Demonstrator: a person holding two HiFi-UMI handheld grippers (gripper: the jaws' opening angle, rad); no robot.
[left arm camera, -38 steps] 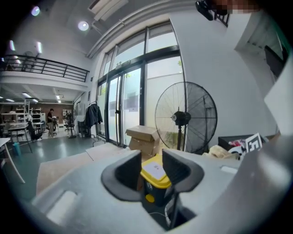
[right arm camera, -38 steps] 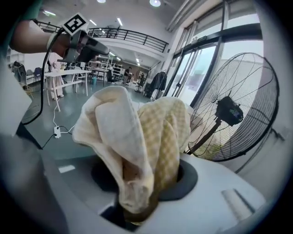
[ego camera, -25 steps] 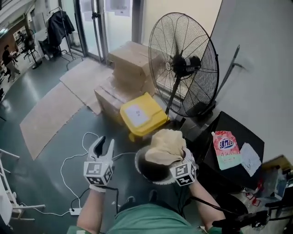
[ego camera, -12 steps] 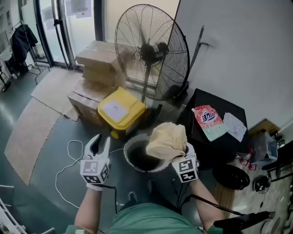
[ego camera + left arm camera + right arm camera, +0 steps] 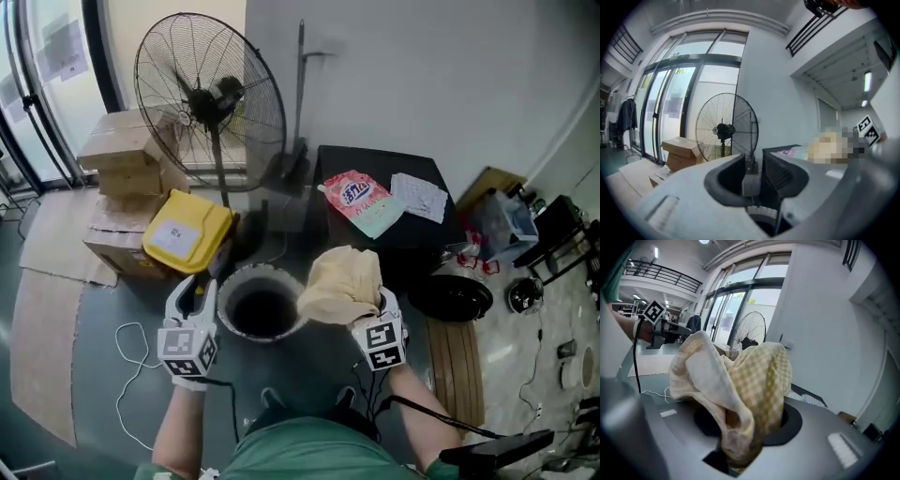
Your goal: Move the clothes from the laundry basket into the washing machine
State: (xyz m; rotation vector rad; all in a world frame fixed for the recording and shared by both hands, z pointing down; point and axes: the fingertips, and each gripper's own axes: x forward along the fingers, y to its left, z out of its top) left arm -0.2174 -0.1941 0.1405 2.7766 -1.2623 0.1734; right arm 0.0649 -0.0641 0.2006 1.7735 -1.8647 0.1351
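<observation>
The right gripper (image 5: 740, 459) has its fingers clamped on a yellow checked cloth (image 5: 342, 281). The pinch sits low in the bundle, so most of the fabric stands bunched above and ahead of the fingertips instead of trailing, probably to keep it from snagging on the way. The laundry basket (image 5: 265, 338) lies just to the left of those fingers and below them, its dark inside showing no other clothes. The left gripper (image 5: 200, 292) hangs beside the basket's far rim, fingers spread with nothing between them, apparently idle. Beyond the right fingers stands a black unit (image 5: 412, 234), possibly the washing machine, though no view shows a door.
</observation>
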